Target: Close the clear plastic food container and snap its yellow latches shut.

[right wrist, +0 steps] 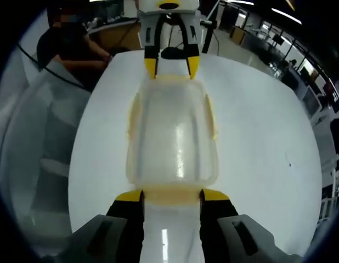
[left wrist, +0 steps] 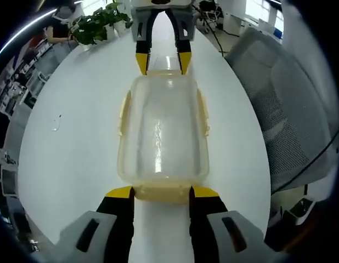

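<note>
Two spread grippers, my left gripper (left wrist: 161,193) and right gripper (right wrist: 171,196), bracket the light, slippery container (left wrist: 163,131) ends; I judge the end latches (left wrist: 162,194) the best hold.

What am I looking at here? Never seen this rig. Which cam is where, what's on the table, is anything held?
There is no robot arm: a person holds a two-jaw gripper in each hand, and a fisheye camera rides on each, looking forward along its jaws.

In the left gripper view, the left gripper rises from the bottom, and the right gripper faces it from the far end. The right gripper view is the mirror case: right gripper at the bottom, left gripper opposite.

Between them on the white table lies the clear plastic container with its lid on and yellow latches along its sides. Each gripper's yellow-tipped jaws stand open at one short end, about its end latch. Whether they touch it I cannot tell. Nothing is lifted.

A potted plant and an office chair stand nearby.
</note>
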The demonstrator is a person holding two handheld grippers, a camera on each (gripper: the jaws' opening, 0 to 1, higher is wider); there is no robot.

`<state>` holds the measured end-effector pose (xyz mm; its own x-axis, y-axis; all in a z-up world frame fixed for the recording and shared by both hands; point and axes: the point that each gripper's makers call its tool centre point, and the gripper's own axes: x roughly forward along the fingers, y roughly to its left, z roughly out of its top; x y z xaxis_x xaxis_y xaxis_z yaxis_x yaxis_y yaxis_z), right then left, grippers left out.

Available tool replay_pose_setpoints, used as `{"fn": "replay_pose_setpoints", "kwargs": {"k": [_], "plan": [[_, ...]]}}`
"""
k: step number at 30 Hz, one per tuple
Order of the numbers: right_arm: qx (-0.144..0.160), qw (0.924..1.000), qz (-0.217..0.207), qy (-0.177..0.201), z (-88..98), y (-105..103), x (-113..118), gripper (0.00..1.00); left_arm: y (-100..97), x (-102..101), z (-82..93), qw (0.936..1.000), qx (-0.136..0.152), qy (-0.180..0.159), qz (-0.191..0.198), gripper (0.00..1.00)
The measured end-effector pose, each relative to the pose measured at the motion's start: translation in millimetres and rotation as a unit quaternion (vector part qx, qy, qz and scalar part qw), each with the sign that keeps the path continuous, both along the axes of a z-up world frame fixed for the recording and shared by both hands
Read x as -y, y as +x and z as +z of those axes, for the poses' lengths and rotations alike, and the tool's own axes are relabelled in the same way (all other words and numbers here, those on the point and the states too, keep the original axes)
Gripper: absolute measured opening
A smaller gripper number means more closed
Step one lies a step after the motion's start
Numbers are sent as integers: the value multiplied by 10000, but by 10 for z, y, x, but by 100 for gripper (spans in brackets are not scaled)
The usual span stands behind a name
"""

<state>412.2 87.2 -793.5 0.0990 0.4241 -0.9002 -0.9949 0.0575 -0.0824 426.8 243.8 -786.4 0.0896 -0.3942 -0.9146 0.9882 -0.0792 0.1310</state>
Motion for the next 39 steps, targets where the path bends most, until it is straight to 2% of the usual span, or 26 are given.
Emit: {"fn": "replay_pose_setpoints", "kwargs": {"k": [11, 31, 39], "plan": [[14, 9999, -137, 19, 91, -70, 140, 37, 46, 157, 76, 9999, 54, -23, -143, 38], [52, 9991, -410, -116, 107, -137, 677, 37, 49, 713, 99, 9988, 145, -183, -434, 38], [42, 9988, -459, -146, 102, -161, 876, 37, 27, 904, 96, 9985, 90, -257, -481, 38]]}}
